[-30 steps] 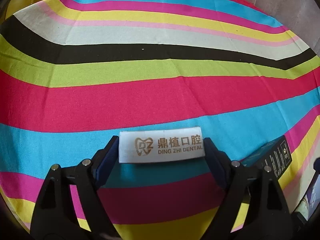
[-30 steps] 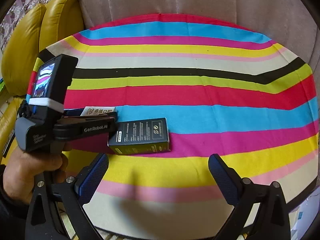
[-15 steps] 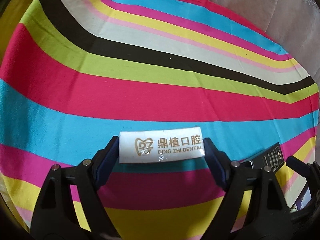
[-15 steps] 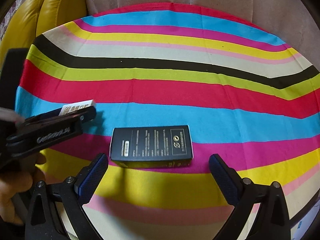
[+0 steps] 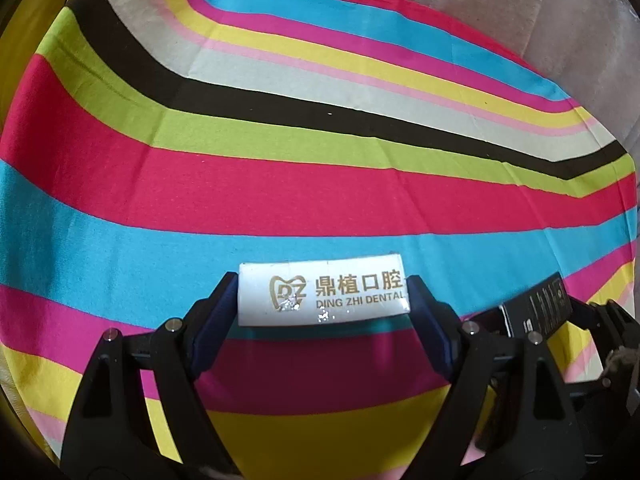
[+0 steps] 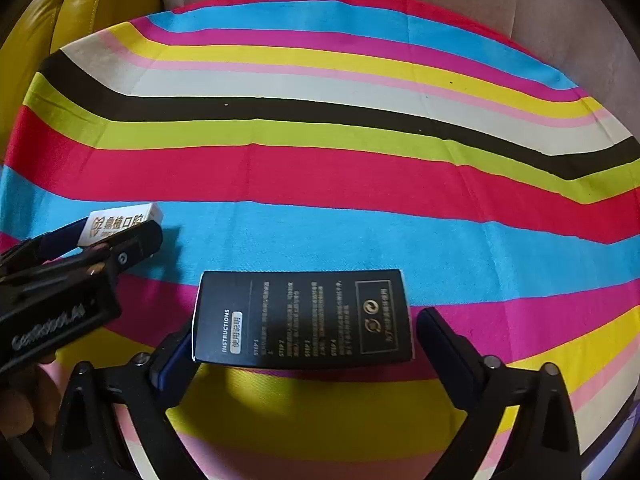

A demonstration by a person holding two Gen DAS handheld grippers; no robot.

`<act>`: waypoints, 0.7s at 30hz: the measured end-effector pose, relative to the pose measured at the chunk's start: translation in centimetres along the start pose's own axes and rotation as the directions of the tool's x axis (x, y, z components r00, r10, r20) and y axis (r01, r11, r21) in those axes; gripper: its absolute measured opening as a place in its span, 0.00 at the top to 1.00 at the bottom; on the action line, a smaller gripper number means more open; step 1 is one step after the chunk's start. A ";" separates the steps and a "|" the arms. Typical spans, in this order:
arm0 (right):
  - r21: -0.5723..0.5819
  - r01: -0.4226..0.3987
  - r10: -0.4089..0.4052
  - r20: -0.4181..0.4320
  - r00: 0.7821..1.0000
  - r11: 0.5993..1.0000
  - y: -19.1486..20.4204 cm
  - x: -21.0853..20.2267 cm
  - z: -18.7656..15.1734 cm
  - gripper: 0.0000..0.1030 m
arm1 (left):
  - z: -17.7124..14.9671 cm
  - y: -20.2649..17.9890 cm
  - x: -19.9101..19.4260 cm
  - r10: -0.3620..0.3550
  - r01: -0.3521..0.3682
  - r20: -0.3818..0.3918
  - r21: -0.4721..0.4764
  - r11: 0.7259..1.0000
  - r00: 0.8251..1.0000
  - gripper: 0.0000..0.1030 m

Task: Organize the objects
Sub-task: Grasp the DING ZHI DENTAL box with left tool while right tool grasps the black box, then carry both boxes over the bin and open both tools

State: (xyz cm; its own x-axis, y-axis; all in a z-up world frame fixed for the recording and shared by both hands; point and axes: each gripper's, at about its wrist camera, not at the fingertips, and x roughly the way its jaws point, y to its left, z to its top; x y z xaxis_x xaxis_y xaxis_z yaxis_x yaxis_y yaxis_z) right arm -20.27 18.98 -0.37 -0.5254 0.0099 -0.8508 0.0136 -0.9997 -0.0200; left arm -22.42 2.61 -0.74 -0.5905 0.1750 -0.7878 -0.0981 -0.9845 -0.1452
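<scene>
Closing in on the black box, white box already in hand

Holding: the left gripper (image 5: 322,300) clamped the white box (image 5: 320,294) by its two short ends, blue pads pressed on both sides, logo face up, box carried just above the striped cloth (image 5: 280,200). In the right wrist view that same box (image 6: 120,224) sat at 9 o'clock, with the left gripper (image 6: 100,240) coming in from the left edge and part of a hand (image 6: 20,404) visible at 8 o'clock.

Black box (image 6: 302,318) lay flat on the cloth (image 6: 360,184), instructions face up, across the blue and magenta stripes at about 6 o'clock of the right view. The right gripper (image 6: 302,340) straddled it, jaws wide and closing; the box was between the fingers, and a gap was visible at the right pad. The left pad looked at or just beside the box end, contact unclear. Not gripped yet, judging by that.

Progress, as a judgement: early to middle. One box picked up, second about to be taken. No placement spot visible; the rest of the cloth was bare.

Pose: both grippers pitched steeply down toward the cloth, left beside right, black box (image 5: 536,308) at 4 o'clock of the left view.
</scene>
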 end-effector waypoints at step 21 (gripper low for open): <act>0.085 0.014 -0.017 0.030 0.999 0.996 -1.7 -3.8 -3.8 0.17 | -4.1 -4.3 -6.3 0.005 -0.009 0.052 0.082 0.997 0.999 0.18</act>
State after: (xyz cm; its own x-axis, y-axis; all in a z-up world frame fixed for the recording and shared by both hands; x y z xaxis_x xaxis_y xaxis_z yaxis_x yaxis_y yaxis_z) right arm -15.04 20.73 0.89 -0.5508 0.0262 -0.8342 -0.0663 -0.9977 0.0124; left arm -15.01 5.74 2.34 -0.6320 0.1694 -0.7562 -0.1577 -0.9835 -0.0885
